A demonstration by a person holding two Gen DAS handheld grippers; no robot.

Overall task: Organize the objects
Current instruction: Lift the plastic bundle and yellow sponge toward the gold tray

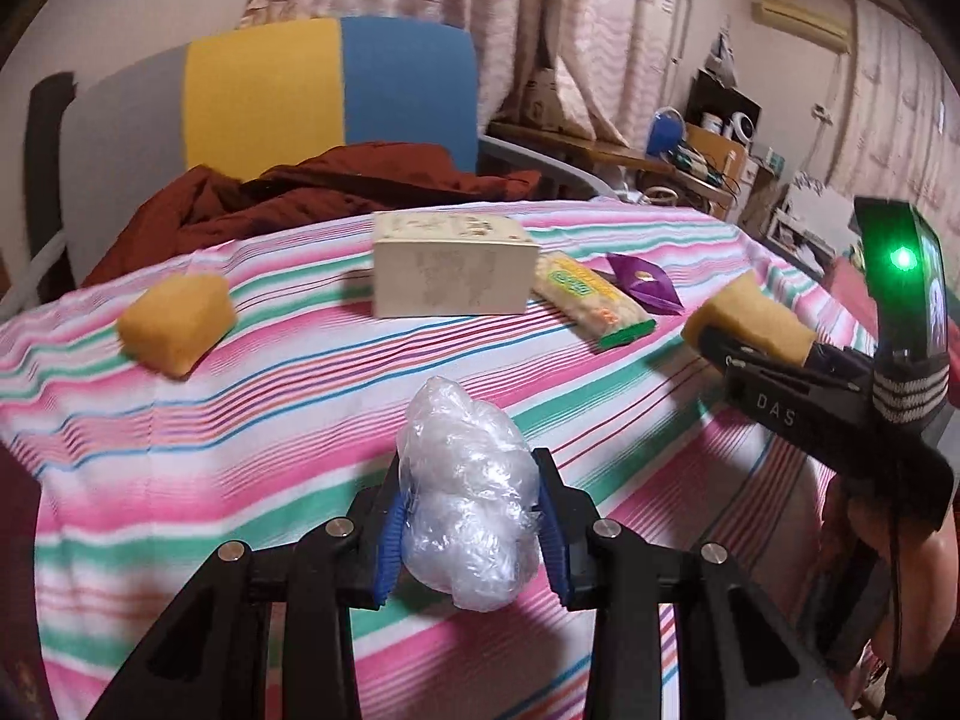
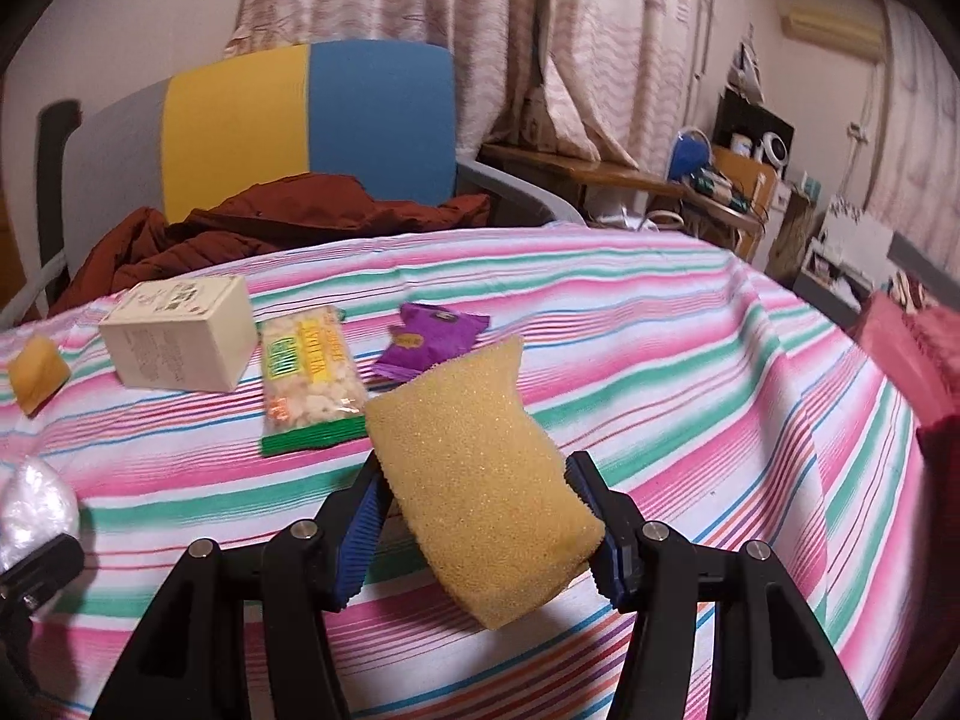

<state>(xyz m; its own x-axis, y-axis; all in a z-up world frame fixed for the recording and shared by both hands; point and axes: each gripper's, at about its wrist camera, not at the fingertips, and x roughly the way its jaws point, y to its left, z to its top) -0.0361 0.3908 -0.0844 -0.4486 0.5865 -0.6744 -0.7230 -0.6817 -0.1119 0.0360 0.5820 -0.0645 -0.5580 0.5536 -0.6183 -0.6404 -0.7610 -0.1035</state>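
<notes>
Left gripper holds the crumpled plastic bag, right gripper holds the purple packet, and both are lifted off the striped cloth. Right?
Not quite. The right gripper holds a yellow sponge, as the right wrist view shows; the purple packet lies on the striped cloth. The left gripper does hold the plastic bag, lifted.
</notes>
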